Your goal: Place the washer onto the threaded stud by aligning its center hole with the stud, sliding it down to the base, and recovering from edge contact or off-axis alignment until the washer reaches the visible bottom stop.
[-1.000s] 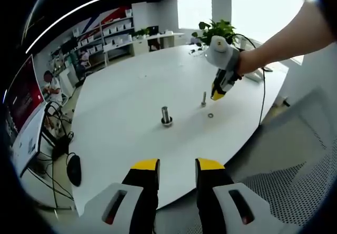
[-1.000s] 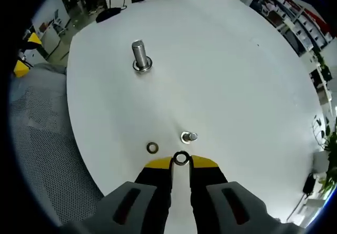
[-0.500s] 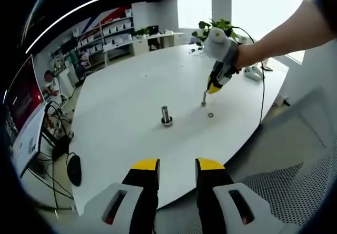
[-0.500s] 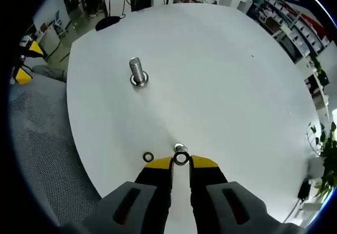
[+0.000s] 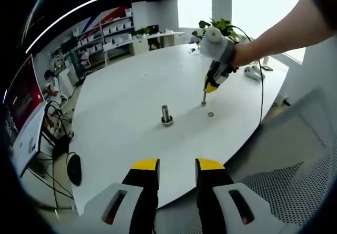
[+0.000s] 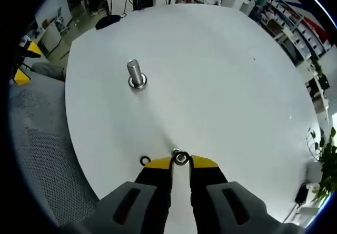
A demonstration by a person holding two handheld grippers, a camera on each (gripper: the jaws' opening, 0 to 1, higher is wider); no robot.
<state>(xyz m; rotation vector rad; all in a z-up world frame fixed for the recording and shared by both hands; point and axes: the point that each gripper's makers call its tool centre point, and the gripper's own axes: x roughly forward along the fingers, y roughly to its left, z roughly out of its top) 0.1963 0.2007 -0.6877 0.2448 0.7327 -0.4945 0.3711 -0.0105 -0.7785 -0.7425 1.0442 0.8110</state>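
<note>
Washer (image 6: 180,159) is pinched between our right tool (image 6: 180,162) tips, directly over the threaded stud (image 5: 204,98) on the white table (image 6: 221,76). Our left tool (image 5: 177,165) hangs spread, holding nothing.

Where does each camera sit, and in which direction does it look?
Left gripper view: rides on the left gripper, held off the table's near edge, looking across it; its two jaws stand apart, and the person's arm holds the right gripper above the thin stud.
Right gripper view: rides on the right gripper, looking down at the table; its jaws hold a washer.
Both views share the thick stud and a loose washer.
</note>
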